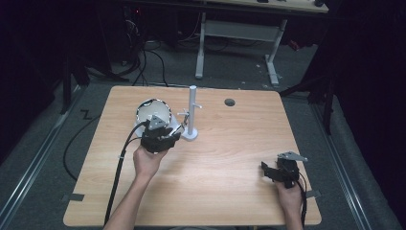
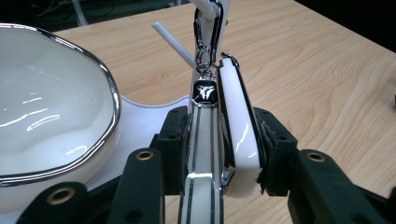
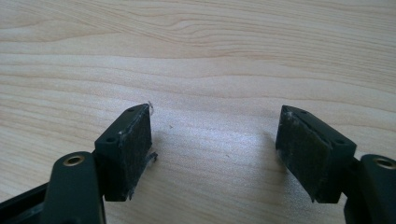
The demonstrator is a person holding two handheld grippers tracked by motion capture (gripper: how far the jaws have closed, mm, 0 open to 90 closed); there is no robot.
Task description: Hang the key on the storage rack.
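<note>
My left gripper is shut on a white key fob with chrome stripes and a black emblem; a second white piece lies against it between the pads. The fob's chrome clip reaches up to a side peg of the white stand and seems hooked over it. The gripper sits just left of the stand's post. My right gripper rests low over the bare tabletop near the front right corner, open, with nothing between its pads.
A white bowl with a chrome rim stands close behind and left of the left gripper. The wooden table has a dark round hole at the back. A desk frame and cables lie on the floor beyond.
</note>
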